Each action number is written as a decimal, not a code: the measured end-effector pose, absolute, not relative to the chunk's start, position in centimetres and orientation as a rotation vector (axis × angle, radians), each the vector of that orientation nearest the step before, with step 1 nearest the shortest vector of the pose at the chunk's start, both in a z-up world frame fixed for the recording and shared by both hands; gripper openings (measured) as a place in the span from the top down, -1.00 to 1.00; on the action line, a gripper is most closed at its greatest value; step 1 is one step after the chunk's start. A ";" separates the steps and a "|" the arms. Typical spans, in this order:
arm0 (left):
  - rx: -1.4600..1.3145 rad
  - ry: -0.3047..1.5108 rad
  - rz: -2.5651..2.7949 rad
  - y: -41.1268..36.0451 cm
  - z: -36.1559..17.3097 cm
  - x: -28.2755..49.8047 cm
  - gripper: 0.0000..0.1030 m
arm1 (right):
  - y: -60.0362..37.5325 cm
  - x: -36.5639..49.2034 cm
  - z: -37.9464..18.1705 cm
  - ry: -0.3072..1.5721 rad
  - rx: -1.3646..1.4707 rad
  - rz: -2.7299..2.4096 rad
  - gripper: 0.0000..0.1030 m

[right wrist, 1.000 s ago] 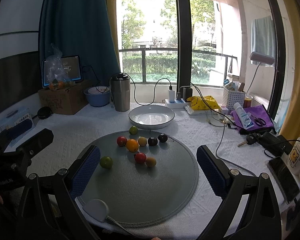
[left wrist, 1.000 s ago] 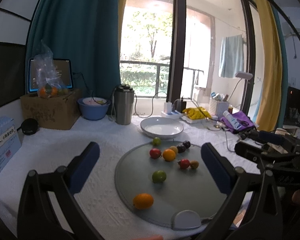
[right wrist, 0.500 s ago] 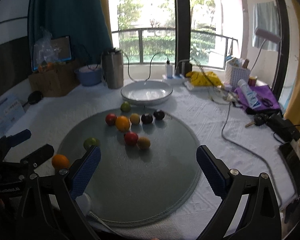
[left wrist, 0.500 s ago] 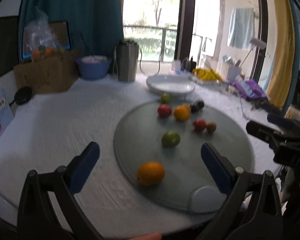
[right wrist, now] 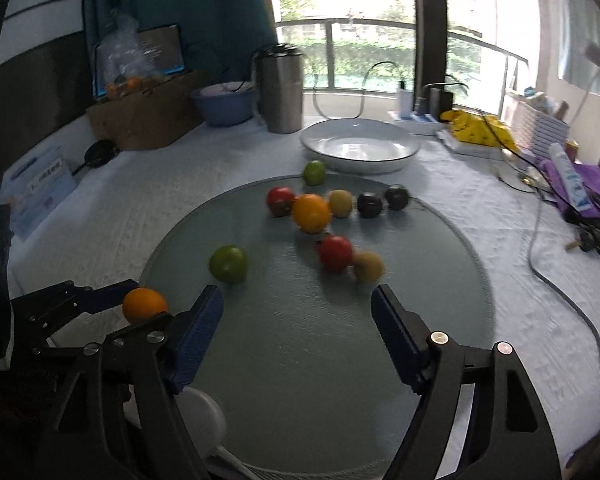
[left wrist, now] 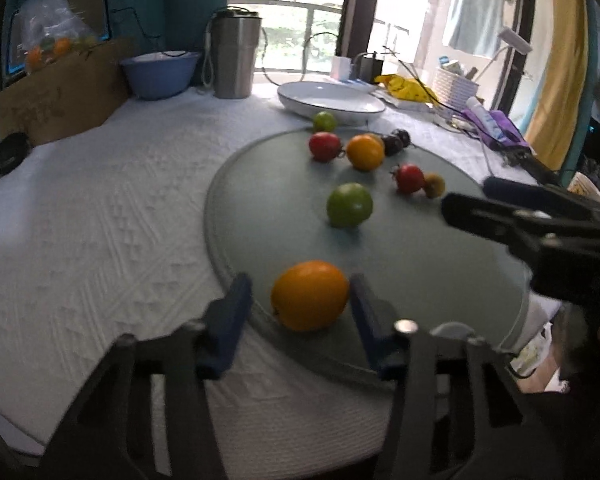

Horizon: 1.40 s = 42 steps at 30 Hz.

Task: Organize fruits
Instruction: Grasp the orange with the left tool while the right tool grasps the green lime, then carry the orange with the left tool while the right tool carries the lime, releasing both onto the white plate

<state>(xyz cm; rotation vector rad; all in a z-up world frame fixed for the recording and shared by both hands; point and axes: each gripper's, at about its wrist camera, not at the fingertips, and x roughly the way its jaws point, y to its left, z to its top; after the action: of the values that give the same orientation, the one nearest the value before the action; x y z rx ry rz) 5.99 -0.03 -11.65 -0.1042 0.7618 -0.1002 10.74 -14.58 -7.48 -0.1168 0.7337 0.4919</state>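
The left tongs (left wrist: 300, 308) are closing around the large orange fruit (left wrist: 309, 295), which sits between the two blue pads at the 7 o'clock rim of the round grey-green glass turntable (left wrist: 400, 256). The right-hand pad (left wrist: 366, 312) looks to be at the fruit's skin; a narrow gap shows between the fruit and the left-hand pad (left wrist: 230, 320), so the fruit is not yet clamped. From the right wrist view the same fruit (right wrist: 145, 305) lies against one blue pad of the left tongs (right wrist: 112, 298).

The right tongs (right wrist: 296, 336) are well apart and closing, with only bare glass between them; they hang over the 6 o'clock part of the turntable (right wrist: 320, 380), holding and touching nothing.

A pale blue box (right wrist: 40, 186) at 9 o'clock on the white textured cloth surface (left wrist: 100, 220) carries printed writing too blurred to read. The brown cardboard box (left wrist: 56, 100) has faint markings, also illegible.

The orange fruit is slightly oval, its long axis running roughly across the gap between the pads. A green round fruit (left wrist: 349, 205) lies near the turntable's centre, and a cluster of red, orange, yellow and dark fruits (left wrist: 364, 152) sits toward 12 o'clock, just before the empty white ceramic bowl (left wrist: 330, 98).
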 end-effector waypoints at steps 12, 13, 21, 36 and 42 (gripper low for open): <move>-0.104 0.755 -0.136 1.7 -11.6 6.8 0.25 | -9.2 13.6 -8.8 0.814 -0.157 0.586 -0.06; -0.110 0.755 -0.135 2.0 -11.6 6.9 0.25 | -8.9 13.8 -9.0 0.820 -0.159 0.589 -0.06; -0.147 0.754 -0.111 3.7 -11.4 7.9 0.25 | -7.1 15.8 -10.2 0.889 -0.176 0.614 0.34; -0.111 0.725 -0.063 3.6 -9.1 11.8 0.25 | -8.3 18.6 -6.7 0.817 -0.130 0.637 0.35; -0.092 0.703 -0.063 2.5 -7.7 14.8 0.25 | -10.6 21.2 -5.0 0.768 -0.096 0.614 0.34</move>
<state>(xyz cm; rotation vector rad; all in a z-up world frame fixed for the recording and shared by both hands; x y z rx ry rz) 14.79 2.52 -7.69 -0.0917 0.7032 -0.0633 21.17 -10.56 -5.03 -0.0959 0.7683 0.6142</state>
